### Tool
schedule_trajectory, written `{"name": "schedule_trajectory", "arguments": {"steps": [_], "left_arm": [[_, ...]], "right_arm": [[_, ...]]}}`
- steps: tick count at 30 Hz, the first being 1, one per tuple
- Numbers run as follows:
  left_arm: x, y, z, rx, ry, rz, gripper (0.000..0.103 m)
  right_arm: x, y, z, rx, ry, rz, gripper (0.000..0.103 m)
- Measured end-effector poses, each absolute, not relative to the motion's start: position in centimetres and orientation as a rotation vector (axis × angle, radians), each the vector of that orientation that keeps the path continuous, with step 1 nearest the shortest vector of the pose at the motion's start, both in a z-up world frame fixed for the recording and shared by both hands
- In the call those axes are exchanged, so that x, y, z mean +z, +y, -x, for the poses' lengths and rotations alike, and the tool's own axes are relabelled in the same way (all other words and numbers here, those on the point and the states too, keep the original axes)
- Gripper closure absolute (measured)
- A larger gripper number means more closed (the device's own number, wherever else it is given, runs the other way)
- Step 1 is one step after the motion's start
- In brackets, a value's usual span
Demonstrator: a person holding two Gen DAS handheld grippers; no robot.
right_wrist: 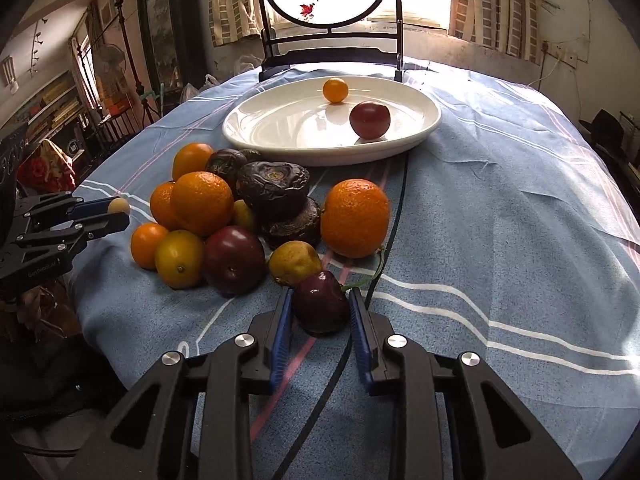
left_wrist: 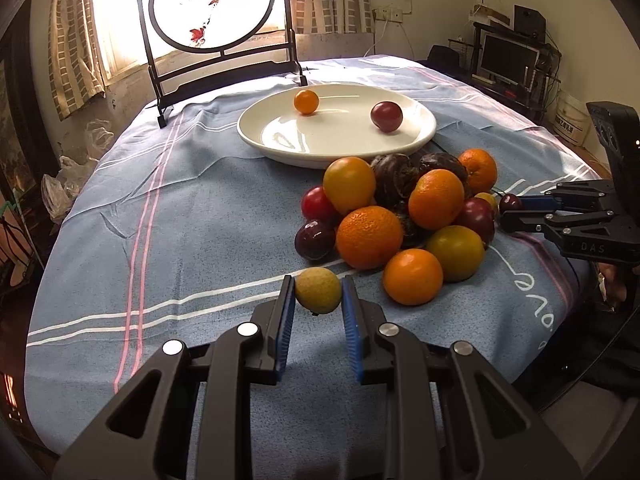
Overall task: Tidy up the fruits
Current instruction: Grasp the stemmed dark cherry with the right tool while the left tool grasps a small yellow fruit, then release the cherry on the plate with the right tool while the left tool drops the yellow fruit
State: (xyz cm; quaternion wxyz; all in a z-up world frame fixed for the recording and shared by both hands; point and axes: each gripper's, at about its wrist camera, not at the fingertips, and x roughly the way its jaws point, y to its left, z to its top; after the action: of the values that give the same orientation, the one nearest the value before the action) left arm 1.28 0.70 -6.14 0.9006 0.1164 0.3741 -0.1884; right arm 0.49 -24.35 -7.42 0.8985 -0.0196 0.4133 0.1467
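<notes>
My left gripper (left_wrist: 318, 294) is shut on a small yellow-tan fruit (left_wrist: 318, 290), held just above the blue cloth in front of the fruit pile (left_wrist: 400, 208). It also shows in the right wrist view (right_wrist: 116, 210), at the left. My right gripper (right_wrist: 320, 306) is shut on a dark red cherry (right_wrist: 320, 302) with a green stem, at the pile's near edge. It also shows in the left wrist view (left_wrist: 510, 210). A white plate (left_wrist: 280, 136) behind the pile holds a small orange fruit (left_wrist: 306, 101) and a dark red fruit (left_wrist: 386, 117).
The pile holds several oranges, yellow fruits, dark red fruits and wrinkled dark fruits. A black-framed round screen (left_wrist: 212, 4) stands at the table's far edge behind the plate. Shelves and a monitor (left_wrist: 508, 60) stand beyond the table.
</notes>
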Motion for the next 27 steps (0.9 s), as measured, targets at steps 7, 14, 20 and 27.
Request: {"name": "schedule_trajectory", "arguments": {"steps": [7,14,20,27], "left_arm": [[-4.2,0.9,-1.5,-0.416,0.737,-0.197,0.081],[-1.6,-1.0,-6.1,-0.434,0.709,-0.180,0.081],[-1.5,-4.0,-13.4,-0.458,0.772,-0.149,0.081],[-4.3,-6.2,-19.9,-0.416,0.882,-0.169,0.080]], "right_arm": [[-3.8,-26.9,0.5,0.321,0.760,-0.038,0.075],[0.5,-28.1,-3.5,0.338,0.685,-0.055,0.075],[0.5,-26.3,-10.5,0.366,0.732,-0.056,0.075],[-0.7,-22.6,-17.8,0.397,0.781,-0.006,0.074]]}}
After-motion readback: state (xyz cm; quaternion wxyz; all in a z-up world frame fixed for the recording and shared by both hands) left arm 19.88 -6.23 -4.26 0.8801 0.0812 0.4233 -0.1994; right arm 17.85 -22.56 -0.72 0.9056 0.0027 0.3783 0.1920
